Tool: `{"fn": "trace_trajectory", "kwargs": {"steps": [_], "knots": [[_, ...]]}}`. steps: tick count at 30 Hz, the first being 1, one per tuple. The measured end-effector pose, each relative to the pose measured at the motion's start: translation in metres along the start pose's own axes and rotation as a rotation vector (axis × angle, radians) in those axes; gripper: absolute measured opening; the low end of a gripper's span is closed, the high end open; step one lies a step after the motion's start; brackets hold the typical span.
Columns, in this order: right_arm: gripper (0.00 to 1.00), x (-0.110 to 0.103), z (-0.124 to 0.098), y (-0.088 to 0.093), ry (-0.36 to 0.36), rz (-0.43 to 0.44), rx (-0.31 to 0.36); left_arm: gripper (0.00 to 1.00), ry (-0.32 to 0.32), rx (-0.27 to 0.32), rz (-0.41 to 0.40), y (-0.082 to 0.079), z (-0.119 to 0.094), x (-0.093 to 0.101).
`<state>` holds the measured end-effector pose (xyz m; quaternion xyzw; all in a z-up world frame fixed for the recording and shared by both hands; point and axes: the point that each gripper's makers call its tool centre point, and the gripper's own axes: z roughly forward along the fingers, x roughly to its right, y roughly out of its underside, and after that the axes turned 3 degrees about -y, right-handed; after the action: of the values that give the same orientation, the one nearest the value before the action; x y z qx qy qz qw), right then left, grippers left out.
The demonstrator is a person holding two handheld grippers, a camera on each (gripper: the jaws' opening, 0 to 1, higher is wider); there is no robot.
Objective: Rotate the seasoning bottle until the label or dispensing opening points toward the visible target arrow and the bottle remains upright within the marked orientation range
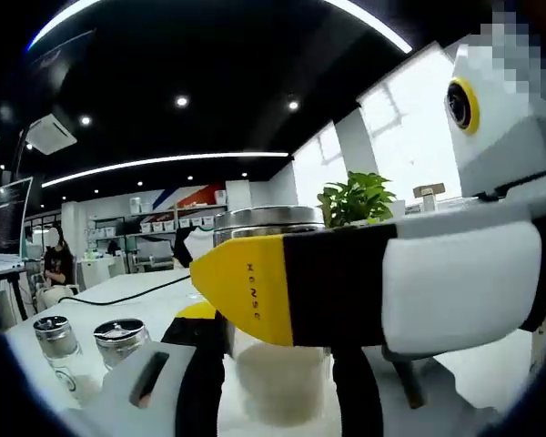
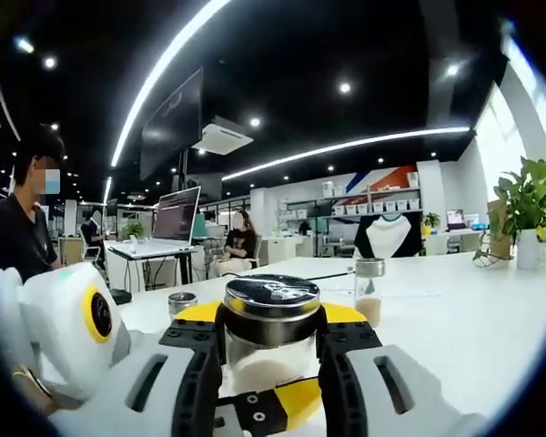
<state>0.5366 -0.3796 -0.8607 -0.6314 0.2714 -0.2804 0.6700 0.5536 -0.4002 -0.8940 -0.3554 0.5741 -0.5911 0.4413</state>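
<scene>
In my left gripper view, two small metal-capped shakers (image 1: 89, 339) stand at the left on the white bench (image 1: 127, 289), close beside each other. My left gripper (image 1: 278, 387) rises from the bottom, and its dark fingers (image 1: 200, 382) sit on either side of the seasoning bottle (image 1: 271, 273), a clear jar with a silver lid and pale powder at its base. I cannot tell from here whether those fingers press the glass or merely flank it. The right gripper (image 1: 364, 287) crosses in from the right in front of the bottle, its yellow tip pointing left. Behind it a potted plant (image 1: 357, 198) stands near the bright window.

In my right gripper view, the left gripper (image 2: 68, 328) shows at the lower left as a white body. A small shaker (image 2: 182, 302) stands on the bench (image 2: 473, 319) just behind it. At centre, my right gripper (image 2: 271, 360) has its black fingers (image 2: 200, 364) closed narrow against both sides of the seasoning bottle (image 2: 271, 328), which stands upright between them. Further right, another spice jar (image 2: 369, 289) stands apart on the bench, and the potted plant (image 2: 528, 205) sits at the far right edge.
</scene>
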Motion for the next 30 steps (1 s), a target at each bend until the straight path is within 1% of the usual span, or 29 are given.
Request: {"fn": "trace_trajectory", "kwargs": {"steps": [2, 4, 5, 6, 8, 10, 12, 14, 15, 17, 18, 19, 23, 26, 30], "knots": [[0.37, 0.0, -0.001, 0.0, -0.004, -0.006, 0.0, 0.46, 0.03, -0.009, -0.039, 0.0, -0.001, 0.002], [0.37, 0.001, -0.004, -0.003, -0.013, -0.003, 0.005, 0.46, 0.07, 0.002, -0.069, -0.002, -0.002, 0.005], [0.37, 0.001, -0.005, -0.005, -0.018, -0.001, 0.003, 0.46, 0.083, 0.009, -0.071, -0.004, -0.002, 0.005], [0.37, 0.002, -0.006, -0.006, -0.02, 0.005, 0.007, 0.46, 0.113, 0.009, -0.076, -0.005, -0.002, 0.007], [0.37, 0.003, -0.007, -0.008, -0.028, 0.01, 0.019, 0.46, 0.132, 0.023, -0.078, -0.008, -0.001, 0.007], [0.37, 0.003, -0.008, -0.011, -0.04, 0.005, 0.021, 0.46, 0.171, 0.03, -0.085, -0.01, -0.002, 0.009], [0.37, 0.001, -0.008, -0.014, -0.063, -0.009, 0.024, 0.46, 0.185, 0.041, -0.09, -0.013, -0.003, 0.009], [0.37, -0.001, -0.009, -0.018, -0.086, -0.009, 0.024, 0.46, 0.216, 0.057, -0.098, -0.018, -0.006, 0.01], [0.37, -0.006, -0.01, -0.019, -0.145, -0.038, 0.014, 0.46, 0.232, 0.06, -0.105, -0.02, -0.007, 0.01], [0.38, -0.002, -0.01, -0.021, -0.148, 0.005, 0.01, 0.45, 0.267, 0.054, -0.098, -0.022, -0.009, 0.012], [0.38, -0.003, -0.011, -0.022, -0.169, -0.001, 0.011, 0.45, 0.269, 0.059, -0.092, -0.024, -0.01, 0.012], [0.38, -0.002, -0.011, -0.024, -0.174, 0.006, 0.015, 0.45, 0.279, 0.068, -0.071, -0.026, -0.011, 0.014], [0.39, -0.006, -0.01, -0.026, -0.214, -0.005, 0.016, 0.45, 0.286, 0.077, -0.083, -0.028, -0.013, 0.013], [0.39, -0.006, -0.01, -0.024, -0.228, 0.016, 0.02, 0.45, 0.286, 0.079, -0.089, -0.028, -0.014, 0.012], [0.4, -0.003, -0.009, -0.019, -0.244, 0.053, -0.002, 0.45, 0.286, 0.074, -0.078, -0.027, -0.015, 0.012]]}}
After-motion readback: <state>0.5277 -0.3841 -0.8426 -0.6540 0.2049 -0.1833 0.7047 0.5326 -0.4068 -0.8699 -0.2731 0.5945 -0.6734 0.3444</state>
